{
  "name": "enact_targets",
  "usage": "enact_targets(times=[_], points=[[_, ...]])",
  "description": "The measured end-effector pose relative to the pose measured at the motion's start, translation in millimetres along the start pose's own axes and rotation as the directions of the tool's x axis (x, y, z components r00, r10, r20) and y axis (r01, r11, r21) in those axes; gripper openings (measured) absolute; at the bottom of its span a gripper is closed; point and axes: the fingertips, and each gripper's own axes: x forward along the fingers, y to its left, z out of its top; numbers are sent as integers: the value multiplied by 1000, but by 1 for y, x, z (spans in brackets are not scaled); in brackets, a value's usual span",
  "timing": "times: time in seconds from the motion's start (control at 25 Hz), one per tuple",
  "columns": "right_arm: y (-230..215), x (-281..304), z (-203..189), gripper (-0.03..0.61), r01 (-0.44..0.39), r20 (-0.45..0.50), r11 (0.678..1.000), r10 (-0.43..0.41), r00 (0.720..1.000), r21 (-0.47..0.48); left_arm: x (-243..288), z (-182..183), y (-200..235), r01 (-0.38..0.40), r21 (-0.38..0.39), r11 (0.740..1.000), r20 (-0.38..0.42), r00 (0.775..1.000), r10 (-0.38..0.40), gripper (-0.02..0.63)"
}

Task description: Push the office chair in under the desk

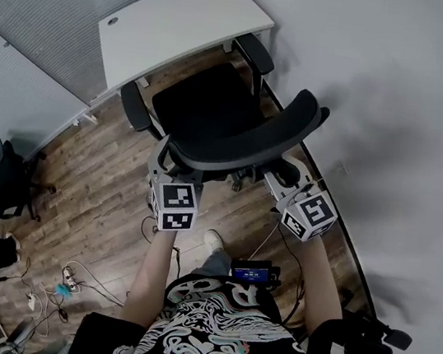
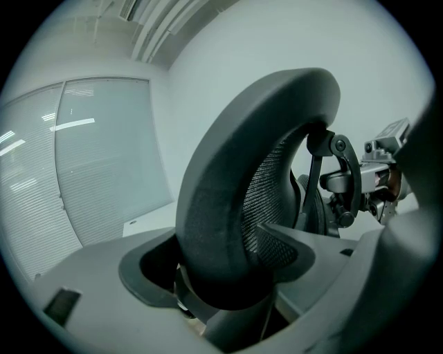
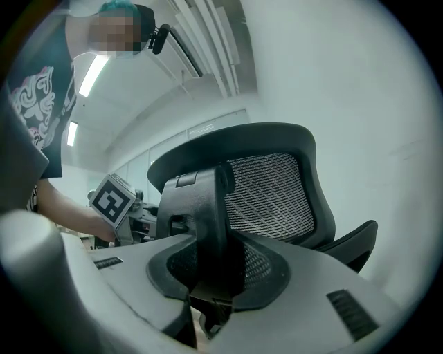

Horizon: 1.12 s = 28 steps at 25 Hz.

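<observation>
Both the left gripper (image 1: 162, 153) and the right gripper (image 1: 284, 184) clamp their fingers (image 2: 83, 283) on the back of the office chair (image 1: 215, 113), which stands at the near edge of the tabletop (image 1: 179, 24), so a straight forward push looks next.

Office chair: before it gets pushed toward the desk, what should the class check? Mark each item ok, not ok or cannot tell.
1. Left gripper closed on the backrest rim: ok.
2. Right gripper closed on the back support: ok.
3. Seat faces the desk: ok.
4. Armrests low enough to pass under the desktop: cannot tell.
5. Wheels free to roll: cannot tell, mostly hidden beneath the seat.
</observation>
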Motion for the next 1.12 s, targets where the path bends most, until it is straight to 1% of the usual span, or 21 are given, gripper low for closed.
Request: enact_targets(times=[0.12, 0.24, 0.32, 0.48, 0.56, 0.64, 0.92, 1.0, 1.12], points=[[-1, -2, 2, 87, 1, -7, 1000, -1, 1000, -3, -1, 3, -2, 4, -4, 1000, 11, 1000, -4, 348], [2, -5, -2, 87, -2, -12, 1000, 2, 1000, -7, -5, -1, -5, 9, -3, 1000, 14, 1000, -9, 347], [2, -7, -4, 87, 12, -4, 1000, -12, 1000, -3, -6, -4, -6, 18, -2, 1000, 15, 1000, -18, 347], [2, -5, -3, 84, 57, 10, 998, -57, 998, 0, -7, -3, -4, 40, 5, 999, 24, 999, -40, 347], [1, -7, -4, 83, 81, 10, 997, -81, 997, -1, -9, -4, -6, 46, 27, 999, 27, 999, -46, 345], [-1, -8, -5, 84, 109, 10, 994, -109, 994, 1, -10, -7, -6, 43, 52, 998, 31, 999, -44, 345], [-1, -23, -7, 94, 225, 2, 974, -225, 974, -12, -38, -15, 4, 31, 60, 998, 69, 997, -36, 347], [1, -29, -8, 94, 253, 5, 968, -253, 968, -3, -48, -17, 10, 35, 38, 999, 85, 996, -38, 345], [3, -39, -8, 95, 282, 22, 959, -282, 959, 19, -62, -17, 10, 77, -40, 996, 120, 990, -72, 334]])
